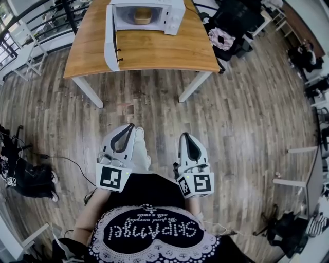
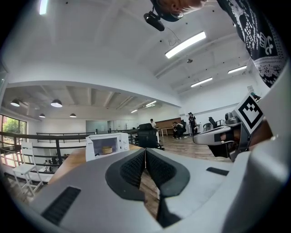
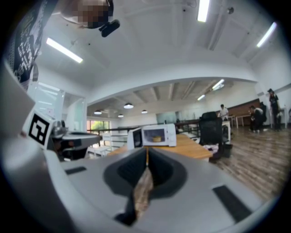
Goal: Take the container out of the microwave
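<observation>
White box-shaped microwave [image 1: 174, 19] at top centre of the head view, door [image 1: 110, 38] swung wide open toward the left. Inside its cavity, small round tan container [image 1: 142, 15], upright, resting near the middle.

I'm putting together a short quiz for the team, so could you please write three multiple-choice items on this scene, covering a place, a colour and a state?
1. Where is the container?
A. on the floor
B. inside the microwave
C. on the table beside it

2. What colour is the microwave?
A. black
B. red
C. white

3. How does the door stand?
A. swung open
B. shut
C. taken off

Answers:
1 B: the head view shows the container in the lit cavity.
2 C: the casing and door are white in all views.
3 A: the door sticks out from the microwave's left side, leaving the cavity open.
</observation>
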The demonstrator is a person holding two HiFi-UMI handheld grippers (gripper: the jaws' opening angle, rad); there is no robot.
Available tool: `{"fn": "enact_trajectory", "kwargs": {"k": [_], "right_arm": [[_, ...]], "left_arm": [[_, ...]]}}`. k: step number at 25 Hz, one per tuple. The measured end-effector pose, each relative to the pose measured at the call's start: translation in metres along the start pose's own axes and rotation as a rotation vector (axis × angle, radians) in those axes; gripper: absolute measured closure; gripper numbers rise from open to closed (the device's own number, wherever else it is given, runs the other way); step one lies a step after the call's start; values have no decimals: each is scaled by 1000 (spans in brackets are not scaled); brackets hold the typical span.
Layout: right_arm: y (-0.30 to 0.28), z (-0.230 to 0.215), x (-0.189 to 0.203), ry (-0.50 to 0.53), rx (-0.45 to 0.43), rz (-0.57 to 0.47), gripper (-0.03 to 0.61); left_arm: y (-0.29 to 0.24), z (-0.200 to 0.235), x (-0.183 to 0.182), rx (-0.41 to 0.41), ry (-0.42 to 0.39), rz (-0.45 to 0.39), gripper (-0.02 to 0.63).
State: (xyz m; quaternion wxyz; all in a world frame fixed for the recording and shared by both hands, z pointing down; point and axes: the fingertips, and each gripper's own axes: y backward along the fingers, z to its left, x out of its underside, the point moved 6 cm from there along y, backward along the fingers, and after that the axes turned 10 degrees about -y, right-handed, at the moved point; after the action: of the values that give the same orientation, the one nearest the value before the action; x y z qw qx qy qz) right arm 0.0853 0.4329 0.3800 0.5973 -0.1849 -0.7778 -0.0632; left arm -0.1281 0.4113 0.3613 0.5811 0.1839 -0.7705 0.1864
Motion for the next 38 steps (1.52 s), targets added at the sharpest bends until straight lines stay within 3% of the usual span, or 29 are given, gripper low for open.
{"fn": "enact_trajectory", "kwargs": {"k": [13,32,38], "right_arm": [[-37,-32,-12,-12,43,7,545],[-202,-72,-50,-10,39,82,545],[-248,-81,-48,-15,48,107,545]], "left_arm": [[-55,17,2,21,3,8,586],[-196,124,9,-16,41,36,588],[-223,152,22,-20,12,48,588]]}}
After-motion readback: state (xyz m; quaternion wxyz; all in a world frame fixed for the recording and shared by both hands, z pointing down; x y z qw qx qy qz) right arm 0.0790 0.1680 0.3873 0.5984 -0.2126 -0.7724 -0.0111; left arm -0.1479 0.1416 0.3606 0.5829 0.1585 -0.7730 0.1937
